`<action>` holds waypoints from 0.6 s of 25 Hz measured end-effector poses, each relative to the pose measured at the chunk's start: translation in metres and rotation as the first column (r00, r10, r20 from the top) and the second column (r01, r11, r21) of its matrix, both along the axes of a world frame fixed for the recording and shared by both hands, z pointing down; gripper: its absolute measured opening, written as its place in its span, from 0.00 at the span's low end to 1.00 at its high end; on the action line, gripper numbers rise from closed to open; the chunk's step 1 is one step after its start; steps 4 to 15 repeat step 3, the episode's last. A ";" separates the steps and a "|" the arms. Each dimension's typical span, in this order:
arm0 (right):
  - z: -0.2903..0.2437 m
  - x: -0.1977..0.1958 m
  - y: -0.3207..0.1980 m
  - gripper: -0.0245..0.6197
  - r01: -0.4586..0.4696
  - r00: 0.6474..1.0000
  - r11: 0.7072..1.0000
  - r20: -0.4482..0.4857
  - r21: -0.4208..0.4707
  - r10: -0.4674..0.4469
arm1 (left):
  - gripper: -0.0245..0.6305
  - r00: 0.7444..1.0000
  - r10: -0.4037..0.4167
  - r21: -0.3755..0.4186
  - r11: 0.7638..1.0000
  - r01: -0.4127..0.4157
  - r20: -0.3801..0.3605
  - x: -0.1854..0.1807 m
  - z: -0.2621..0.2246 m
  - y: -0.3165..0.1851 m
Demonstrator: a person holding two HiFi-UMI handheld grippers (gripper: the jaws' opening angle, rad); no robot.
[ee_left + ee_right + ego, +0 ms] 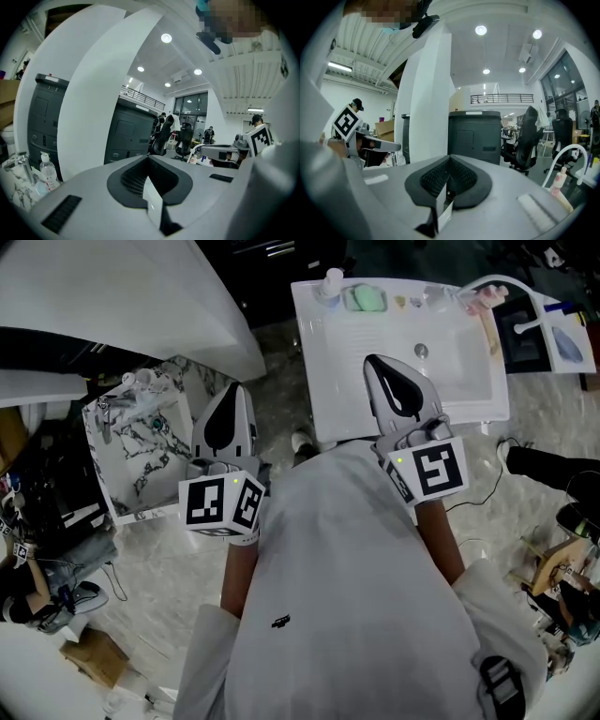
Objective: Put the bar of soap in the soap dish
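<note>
White sink ledge [323,343] bears pale-green rounded soap [366,298] (left gripper [234,395], right gripper [377,362]: fingers [433,179] closed).

- A white washbasin [337,362] is seen from above, with a round drain [421,351] in its bowl.
- A curved white tap [497,281] is mounted at the basin's far right corner, and a white bottle [330,283] is stood at its far left corner.
- A marble-patterned basin [127,479] is set well apart to the left, and a clear water bottle [48,171] is seen by it.
- Dark grey cabinets [126,136] are ranged behind a white curved pillar [93,93].
- Black office chairs [529,138] are placed farther back.
- Round ceiling lights [481,30] are lit.
- A cardboard box [92,652] is left on the floor.
</note>
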State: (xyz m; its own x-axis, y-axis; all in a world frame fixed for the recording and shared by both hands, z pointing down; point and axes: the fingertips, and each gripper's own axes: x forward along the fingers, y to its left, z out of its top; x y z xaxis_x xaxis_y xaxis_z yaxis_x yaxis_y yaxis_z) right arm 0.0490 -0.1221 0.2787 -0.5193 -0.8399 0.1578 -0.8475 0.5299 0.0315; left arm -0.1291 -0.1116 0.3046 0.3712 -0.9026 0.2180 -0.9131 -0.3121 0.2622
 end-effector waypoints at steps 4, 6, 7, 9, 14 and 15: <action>0.001 -0.002 0.001 0.06 -0.005 1.000 1.000 0.003 -0.001 0.005 | 0.05 1.000 0.004 0.004 1.000 -0.004 0.001 -0.002 0.000 -0.001; 0.001 -0.002 0.001 0.06 -0.005 1.000 1.000 0.003 -0.001 0.005 | 0.05 1.000 0.004 0.004 1.000 -0.004 0.001 -0.002 0.000 -0.001; 0.001 -0.002 0.001 0.06 -0.005 1.000 1.000 0.003 -0.001 0.005 | 0.05 1.000 0.004 0.004 1.000 -0.004 0.001 -0.002 0.000 -0.001; 0.001 -0.002 0.001 0.06 -0.005 1.000 1.000 0.003 -0.001 0.005 | 0.05 1.000 0.004 0.004 1.000 -0.004 0.001 -0.002 0.000 -0.001; 0.001 -0.002 0.001 0.06 -0.005 1.000 1.000 0.003 -0.001 0.005 | 0.05 1.000 0.004 0.004 1.000 -0.004 0.001 -0.002 0.000 -0.001; 0.001 -0.002 0.001 0.06 -0.005 1.000 1.000 0.003 -0.001 0.005 | 0.05 1.000 0.004 0.004 1.000 -0.004 0.001 -0.002 0.000 -0.001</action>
